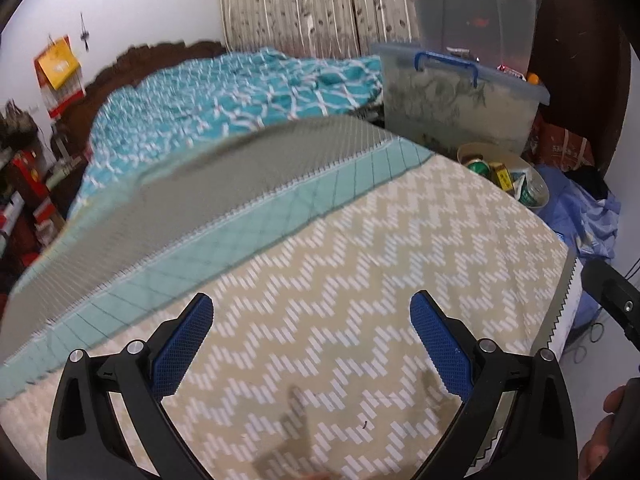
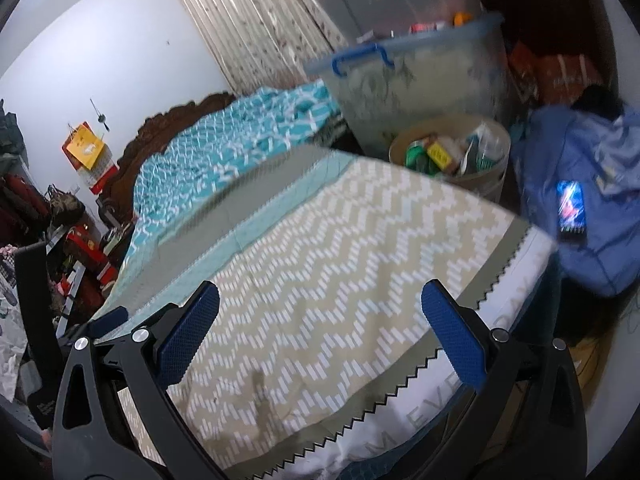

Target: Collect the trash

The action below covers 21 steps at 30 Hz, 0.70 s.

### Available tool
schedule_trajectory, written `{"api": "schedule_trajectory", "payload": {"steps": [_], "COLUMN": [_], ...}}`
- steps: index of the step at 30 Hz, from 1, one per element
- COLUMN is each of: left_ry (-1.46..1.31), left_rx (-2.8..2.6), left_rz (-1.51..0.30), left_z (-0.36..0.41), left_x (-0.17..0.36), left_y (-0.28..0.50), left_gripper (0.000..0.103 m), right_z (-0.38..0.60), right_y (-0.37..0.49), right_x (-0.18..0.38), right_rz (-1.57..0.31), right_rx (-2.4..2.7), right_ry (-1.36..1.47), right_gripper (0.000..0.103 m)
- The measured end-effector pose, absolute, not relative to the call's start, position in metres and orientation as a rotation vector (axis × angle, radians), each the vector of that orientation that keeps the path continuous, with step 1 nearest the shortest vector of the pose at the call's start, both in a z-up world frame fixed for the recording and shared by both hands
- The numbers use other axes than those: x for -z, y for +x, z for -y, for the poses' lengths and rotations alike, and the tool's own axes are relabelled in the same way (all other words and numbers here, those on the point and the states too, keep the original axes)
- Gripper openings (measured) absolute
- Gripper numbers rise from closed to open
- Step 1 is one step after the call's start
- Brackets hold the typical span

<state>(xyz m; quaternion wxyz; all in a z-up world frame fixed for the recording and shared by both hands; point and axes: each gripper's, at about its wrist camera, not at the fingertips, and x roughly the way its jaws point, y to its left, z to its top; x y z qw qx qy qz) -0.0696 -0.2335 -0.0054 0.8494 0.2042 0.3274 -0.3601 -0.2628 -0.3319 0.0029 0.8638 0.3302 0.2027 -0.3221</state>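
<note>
Both grippers hover over the bed, fingers spread wide, nothing between them.

Left wrist view: left gripper (image 1: 310, 340) sits at 6 o'clock, blue pads apart over the beige zigzag cover (image 1: 360, 280). Grey mat (image 1: 200, 188) with a teal quilted border lies across the bed from 9 toward 1 o'clock. Teal patterned blanket (image 1: 224, 92) is bunched behind it at 11–12 o'clock. Trash bin (image 1: 505, 174) sits at 2 o'clock, just past the bed corner, holding green cans and a yellow packet. Clear storage box (image 1: 460, 100) with a blue latch stands right behind the bin. A hand (image 1: 604, 436) shows at 4–5 o'clock at the frame edge.

Right wrist view: right gripper (image 2: 320, 334) at 6 o'clock, pads released, over the same zigzag cover near its sawtooth-trimmed edge. The bin is at 1 o'clock, just beyond the bed corner, same cans and wrappers inside, image blurred. Storage box is directly behind it. Blue bag (image 2: 580, 208) sits at 3 o'clock beside the bin, a phone (image 2: 571, 206) with a lit screen lying on it.
</note>
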Motion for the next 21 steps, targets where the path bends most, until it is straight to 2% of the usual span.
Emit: {"api": "schedule_trajectory", "payload": {"steps": [6,21], "left_ry": [0.432,0.435], "left_rx": [0.736,0.714], "left_rz": [-0.643,-0.632], "left_z": [0.230,0.219], "left_x": [-0.012,-0.016], "left_y": [-0.078,-0.085], "left_gripper": [0.095,0.095], "right_z": [0.327,0.318], "right_y": [-0.264,-0.260], "right_x": [-0.006,-0.001], "right_rz": [-0.401,-0.424], "right_rx": [0.677,0.642], "right_ry": [0.693,0.705], "right_gripper": [0.100,0.100]}}
